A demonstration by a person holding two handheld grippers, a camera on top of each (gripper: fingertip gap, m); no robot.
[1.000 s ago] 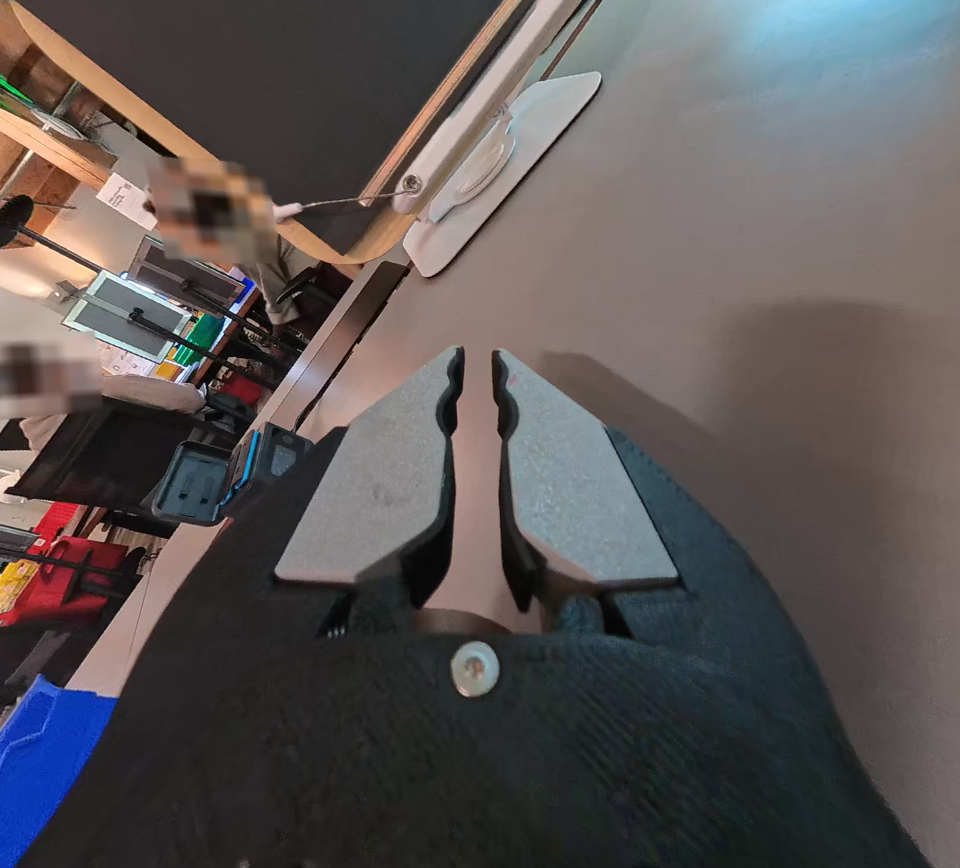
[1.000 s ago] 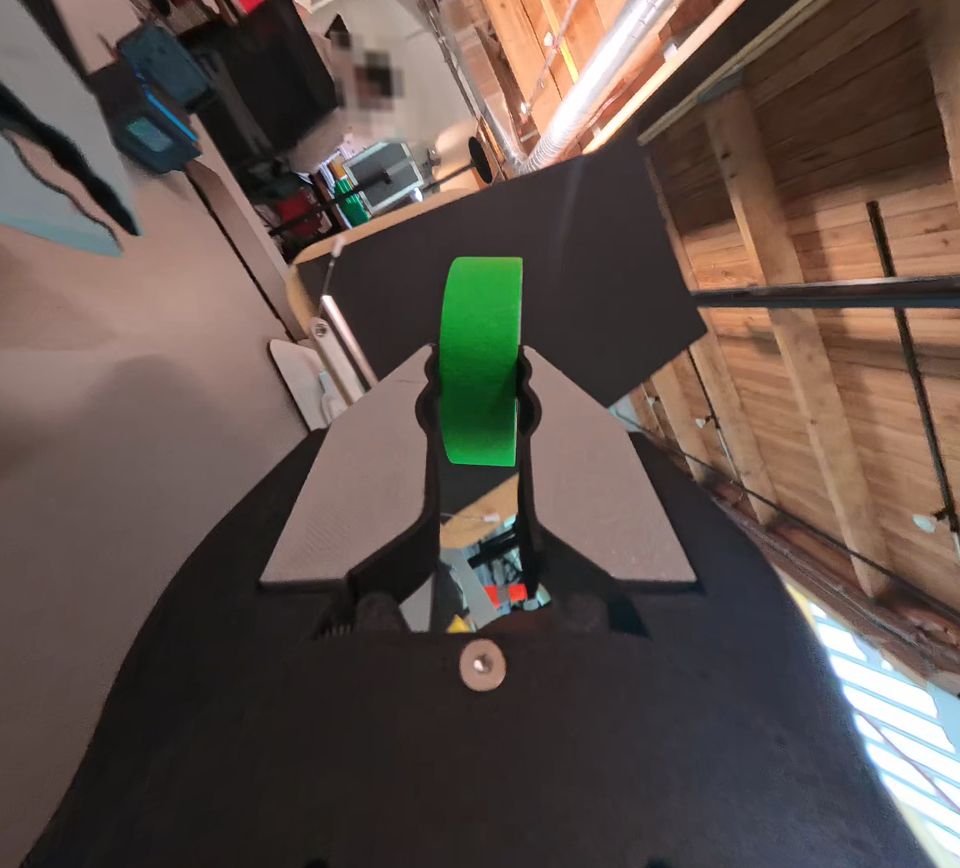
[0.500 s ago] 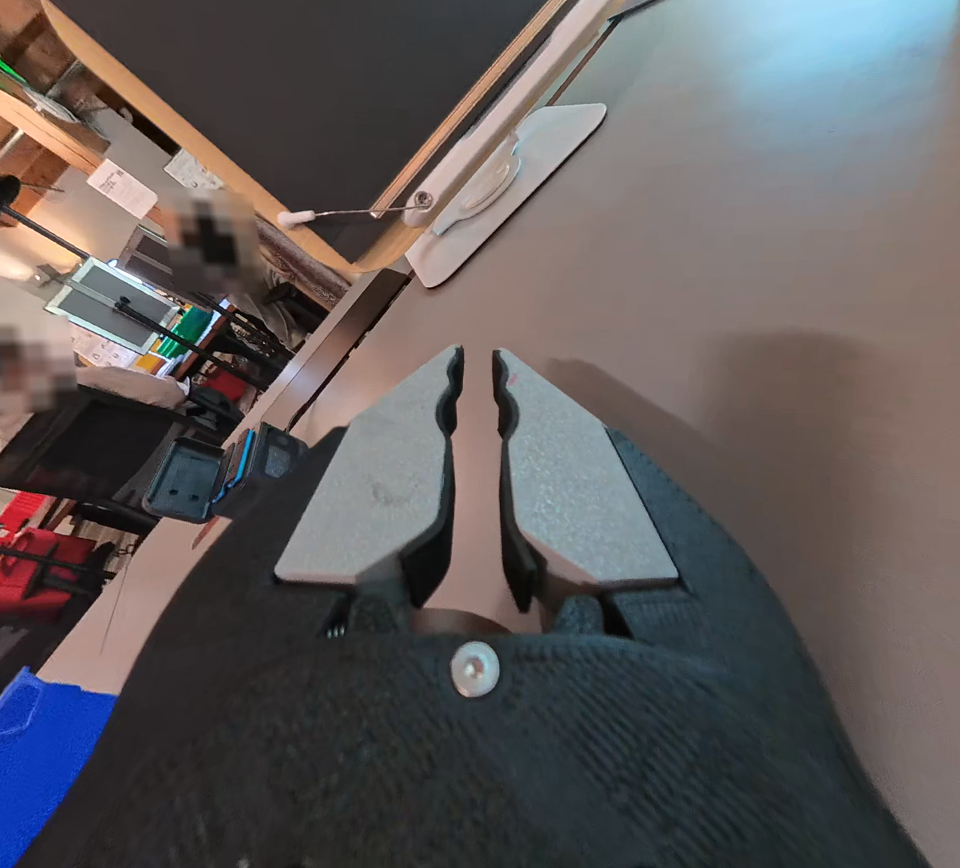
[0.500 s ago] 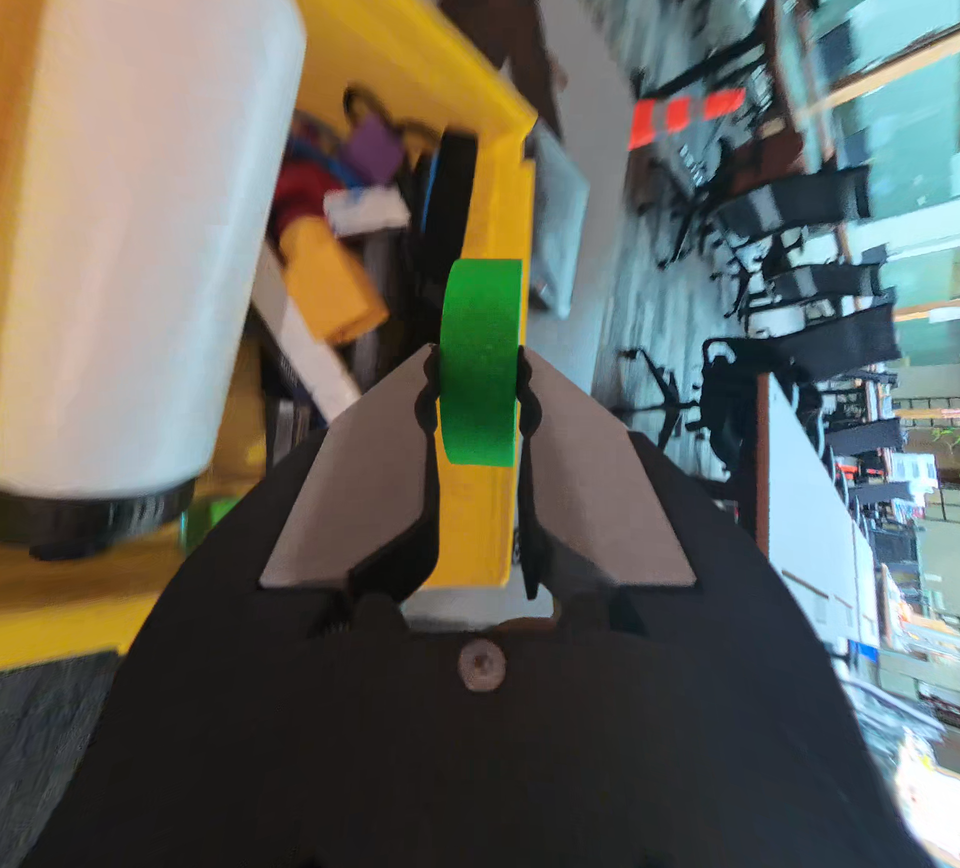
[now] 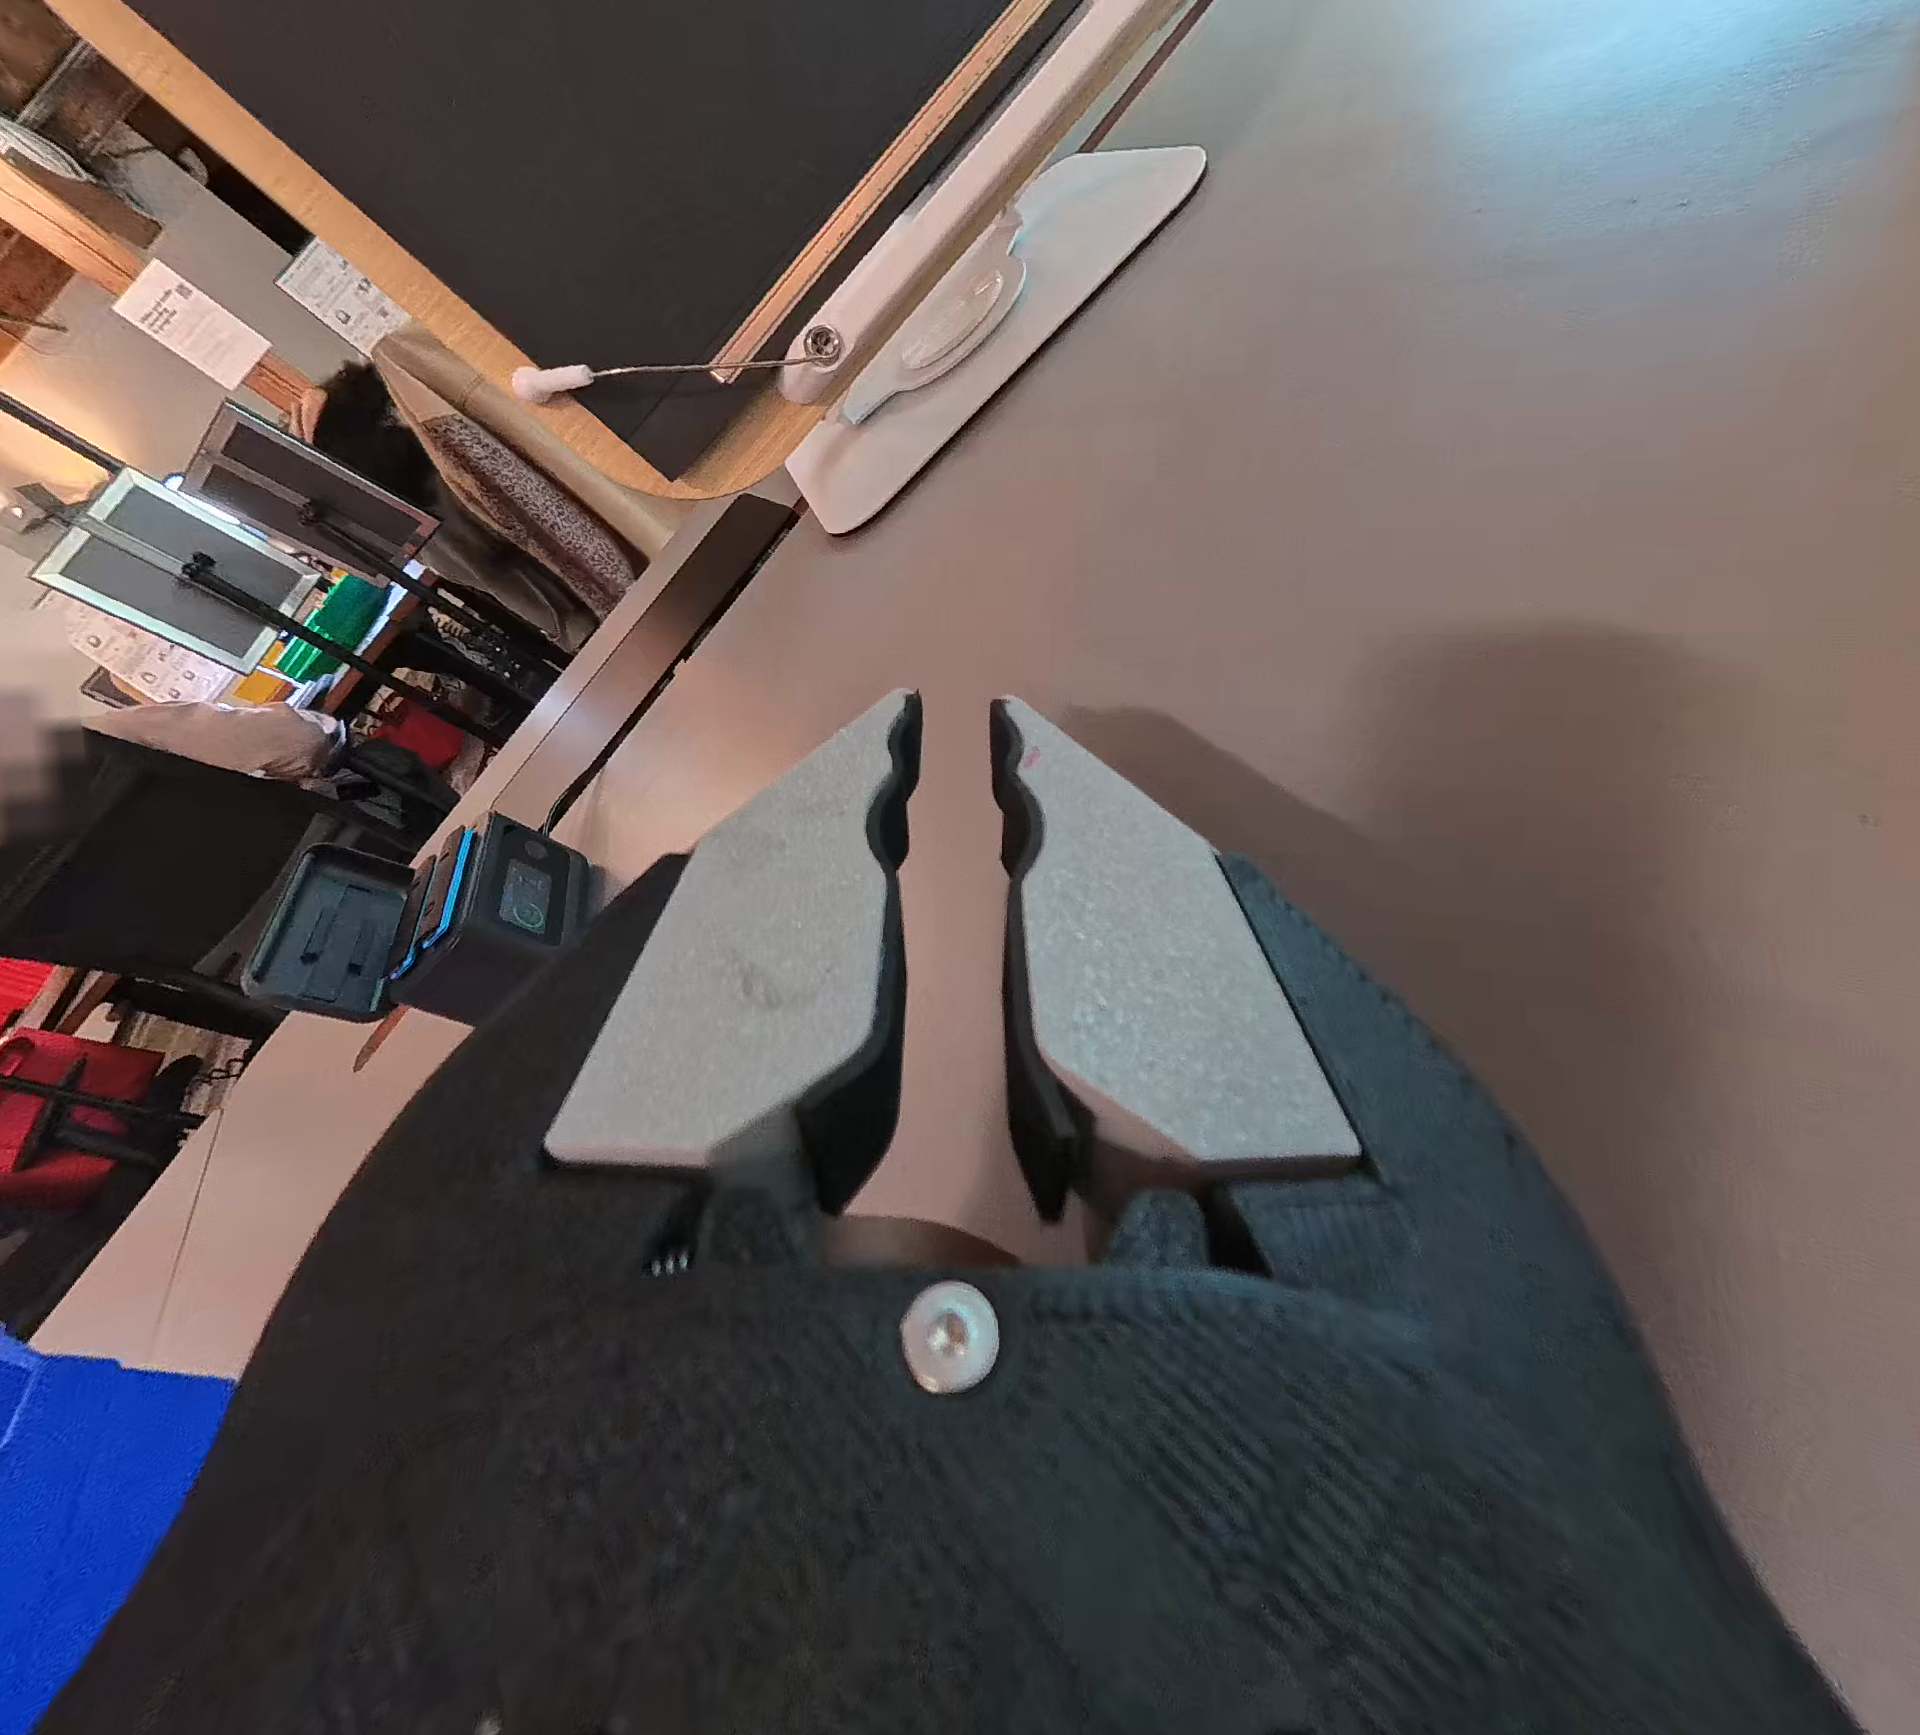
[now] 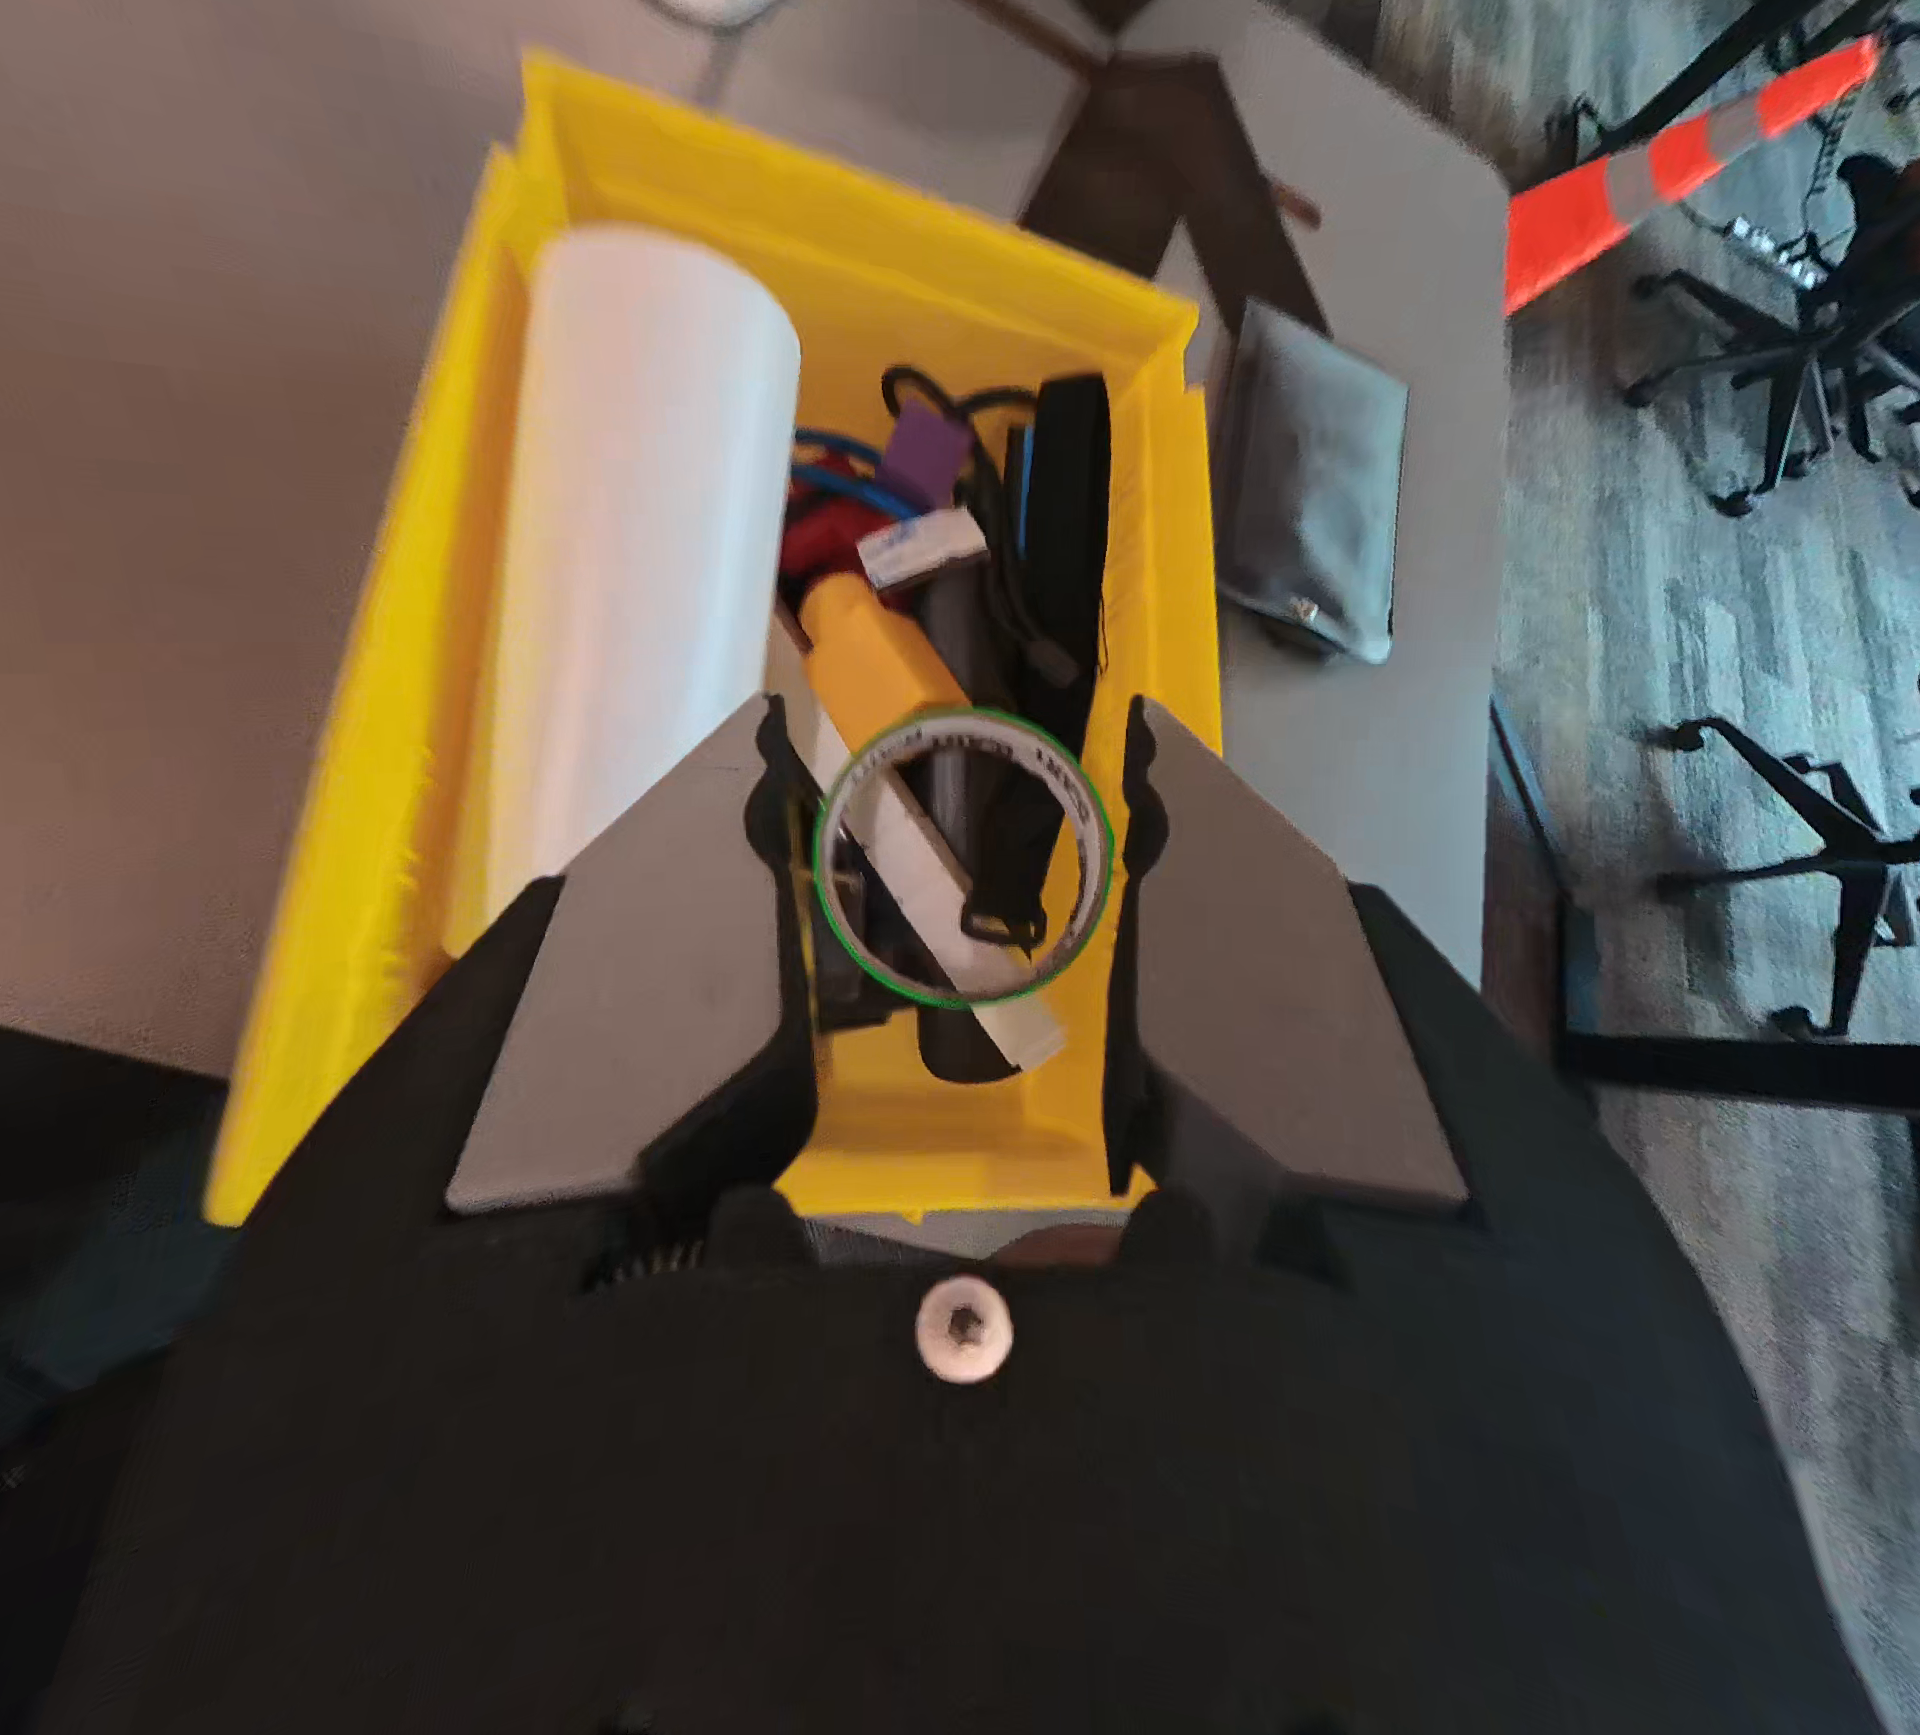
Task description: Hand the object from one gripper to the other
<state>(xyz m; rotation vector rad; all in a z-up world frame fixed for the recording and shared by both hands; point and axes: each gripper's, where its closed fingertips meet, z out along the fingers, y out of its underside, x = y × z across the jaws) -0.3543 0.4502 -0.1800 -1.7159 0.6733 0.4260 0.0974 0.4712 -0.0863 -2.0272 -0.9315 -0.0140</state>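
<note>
Right gripper spread wide over a yellow bin, green tape roll loose between its fingers at frame centre (inside the bin or falling, unclear), left gripper narrowly parted, empty, above a brown table.

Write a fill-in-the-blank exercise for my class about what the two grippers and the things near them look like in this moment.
1. The right gripper has its jaws ___, spread wider than the tape roll seen between them.
2. Beneath the tape roll sits a bin coloured ___.
3. The left gripper holds ___ above the brown table.
4. The large roll lying in the bin is coloured ___.

Missing words: open; yellow; nothing; white.
</note>
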